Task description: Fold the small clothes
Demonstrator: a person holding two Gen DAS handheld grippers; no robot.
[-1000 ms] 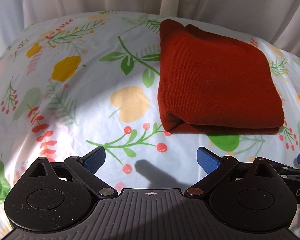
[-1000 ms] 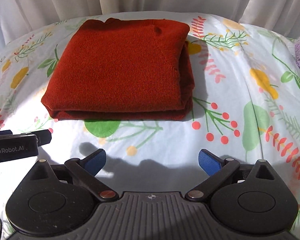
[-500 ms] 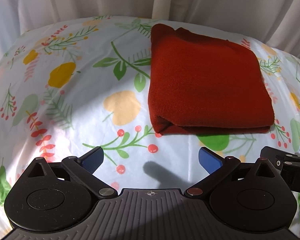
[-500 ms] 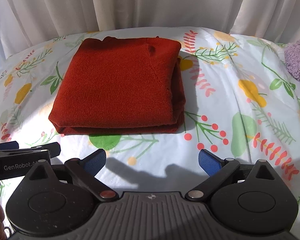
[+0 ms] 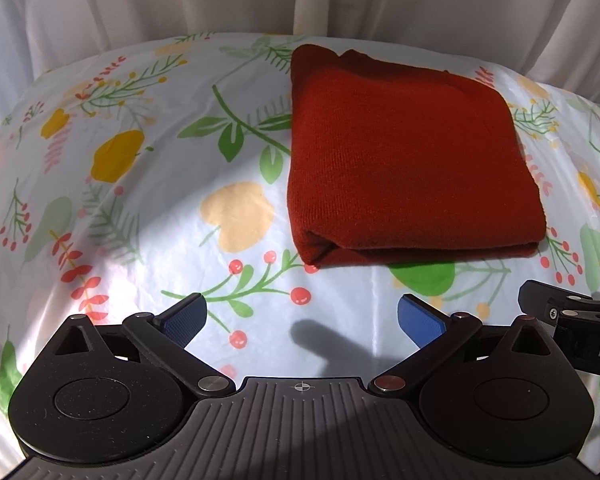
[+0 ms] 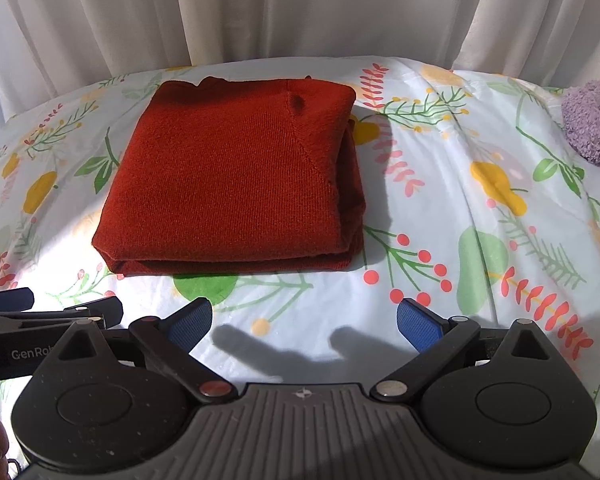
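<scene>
Sweater [image 5: 408,160], rust-red knit, lies ahead of both my sets of jaws as a squared, folded stack on the floral-covered surface [image 5: 140,208]. Nearest first: my left gripper [image 5: 300,318] hovers with jaws spread wide and holding nothing, blue pads clear of the cloth; my right gripper [image 6: 304,320] is likewise spread and empty, beside it. Neither touches the garment. Beyond the jaws comes a strip of bare printed covering, then the sweater's near edge, where the stacked layers show as a rolled fold. Seen from my right jaws the sweater [image 6: 228,184] sits ahead and to the left, its right side showing further layered edges. Judgement: folding appears complete or nearly so. The knit should be soft, light and limp, with enough texture to resist slipping; a single-layer pinch would likely undo the stack. Best hold is across all layers at the near corners. Farther right lies a purple fuzzy item [image 6: 592,124]; white curtains [image 6: 300,8] close the far side.
</scene>
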